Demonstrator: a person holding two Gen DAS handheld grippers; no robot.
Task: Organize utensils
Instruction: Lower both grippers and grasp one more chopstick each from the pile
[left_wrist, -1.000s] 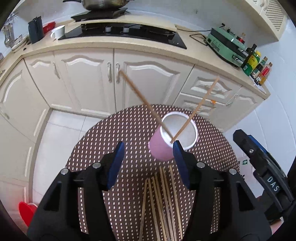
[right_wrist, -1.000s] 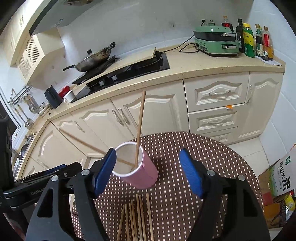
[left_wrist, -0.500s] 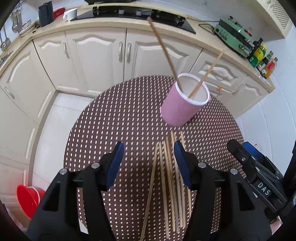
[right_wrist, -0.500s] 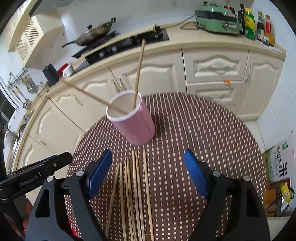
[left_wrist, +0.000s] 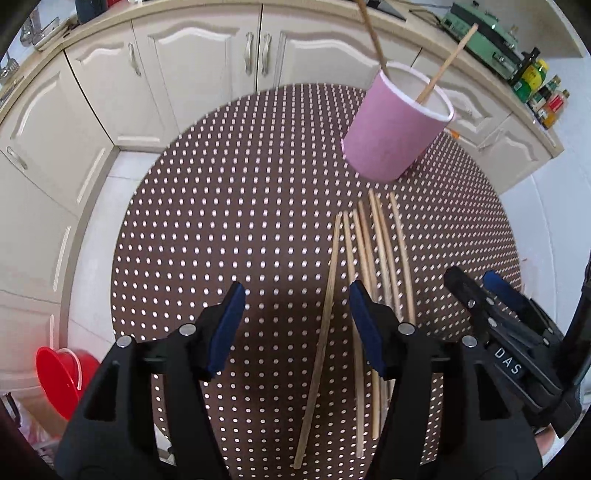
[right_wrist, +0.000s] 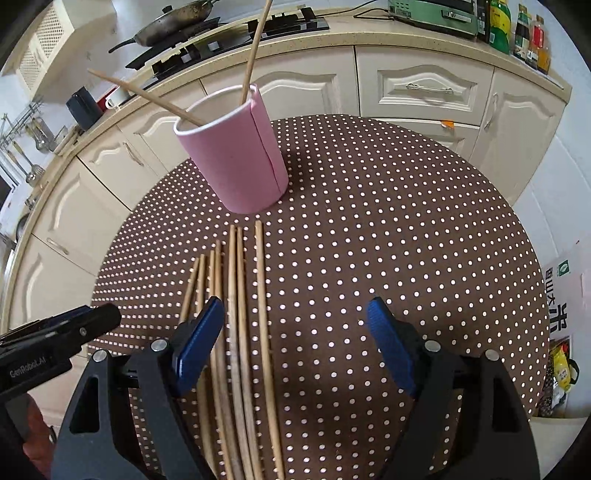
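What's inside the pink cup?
Two wooden chopsticks stand in the pink cup, leaning apart against its rim. The cup's wall hides their lower ends and the bottom, so anything else down there can't be seen.

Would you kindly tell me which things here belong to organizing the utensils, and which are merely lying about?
Belong to the job: loose chopsticks on the table; pink cup holding two chopsticks.

Lying about: frying pan, green appliance, sauce bottles, red basin.
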